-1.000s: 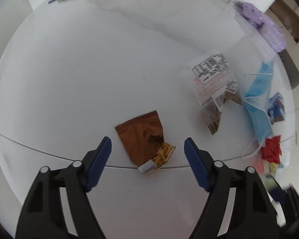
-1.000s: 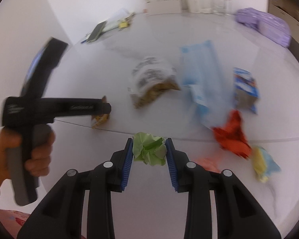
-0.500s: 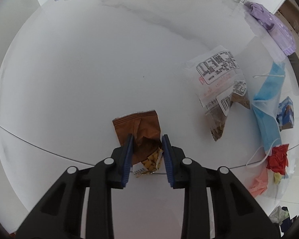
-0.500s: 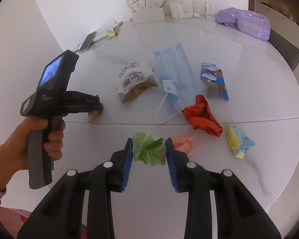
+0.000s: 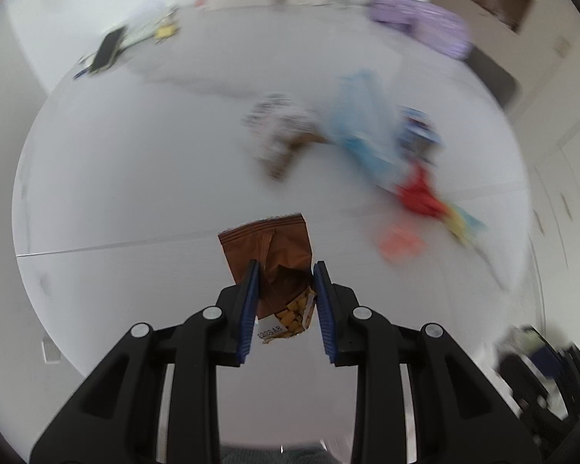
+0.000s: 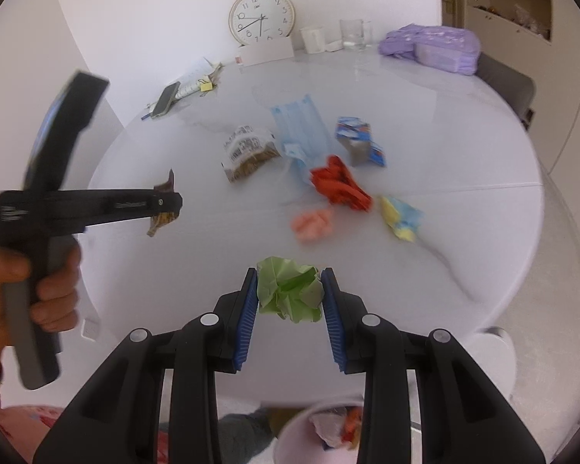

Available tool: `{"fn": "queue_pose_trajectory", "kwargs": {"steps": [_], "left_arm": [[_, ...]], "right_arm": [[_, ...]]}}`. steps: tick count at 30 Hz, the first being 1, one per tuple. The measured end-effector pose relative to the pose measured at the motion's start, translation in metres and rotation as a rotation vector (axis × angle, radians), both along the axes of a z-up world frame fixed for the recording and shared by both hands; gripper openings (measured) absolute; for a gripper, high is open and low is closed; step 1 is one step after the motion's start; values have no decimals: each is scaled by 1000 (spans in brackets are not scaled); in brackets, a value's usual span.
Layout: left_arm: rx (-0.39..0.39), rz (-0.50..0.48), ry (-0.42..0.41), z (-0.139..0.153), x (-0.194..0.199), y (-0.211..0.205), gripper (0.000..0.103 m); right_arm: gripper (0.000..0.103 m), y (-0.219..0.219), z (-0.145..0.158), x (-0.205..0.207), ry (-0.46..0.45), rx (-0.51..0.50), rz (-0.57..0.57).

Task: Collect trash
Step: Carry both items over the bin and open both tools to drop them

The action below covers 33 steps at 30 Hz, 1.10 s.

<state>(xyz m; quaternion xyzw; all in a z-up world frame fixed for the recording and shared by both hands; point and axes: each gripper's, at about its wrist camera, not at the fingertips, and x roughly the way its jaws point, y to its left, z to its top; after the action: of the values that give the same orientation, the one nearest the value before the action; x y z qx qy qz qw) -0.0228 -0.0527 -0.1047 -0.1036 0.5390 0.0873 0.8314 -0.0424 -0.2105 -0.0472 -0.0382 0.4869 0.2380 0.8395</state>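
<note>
My left gripper (image 5: 284, 274) is shut on a brown snack wrapper (image 5: 274, 247) and holds it lifted off the white round table (image 5: 135, 162). In the right wrist view the left gripper (image 6: 174, 205) shows at the left with the wrapper (image 6: 162, 220) hanging from it. My right gripper (image 6: 290, 290) is shut on a crumpled green paper ball (image 6: 290, 290), held above the table's near edge. Below it stands a pink bin (image 6: 328, 431) with trash inside. On the table lie a red paper wad (image 6: 340, 185), a pink wad (image 6: 313, 224), a yellow-blue wad (image 6: 400, 220), a blue face mask (image 6: 301, 127), a clear printed bag (image 6: 247, 150) and a blue carton (image 6: 359, 139).
At the far side of the table stand a clock (image 6: 261, 15), cups and a glass (image 6: 353, 34), a purple package (image 6: 433, 46), and a phone (image 6: 166, 98) with papers. A grey chair (image 6: 506, 85) is at the right behind the table.
My left gripper, shut on the brown wrapper, has lifted it off the table and swung its view upward. My right gripper has drawn back toward the table's near edge with the green ball.
</note>
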Motion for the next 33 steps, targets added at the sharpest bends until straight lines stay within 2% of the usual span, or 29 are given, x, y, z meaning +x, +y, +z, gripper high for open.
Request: {"fn": "queue_pose_trajectory", "kwargs": {"steps": [5, 14, 21, 27, 29, 31, 33], "left_arm": [[-23, -134, -25, 20, -45, -74, 28], [-12, -298, -20, 19, -110, -178, 28], [-7, -365, 21, 7, -141, -222, 28], [-37, -394, 115, -13, -156, -239, 30], [-38, -394, 153, -20, -160, -242, 43], [-29, -381, 180, -26, -165, -244, 67], [-14, -372, 187, -27, -169, -244, 79]], "right_arm": [[33, -48, 17, -54, -23, -28, -39], [35, -131, 25, -131, -15, -13, -153], [35, -163, 24, -156, -15, 8, -178], [35, -184, 21, -170, -13, 14, -199], [35, -189, 18, -173, -6, 17, -206], [35, -192, 15, -175, 5, 21, -210], [35, -196, 12, -177, 16, 28, -219]]}}
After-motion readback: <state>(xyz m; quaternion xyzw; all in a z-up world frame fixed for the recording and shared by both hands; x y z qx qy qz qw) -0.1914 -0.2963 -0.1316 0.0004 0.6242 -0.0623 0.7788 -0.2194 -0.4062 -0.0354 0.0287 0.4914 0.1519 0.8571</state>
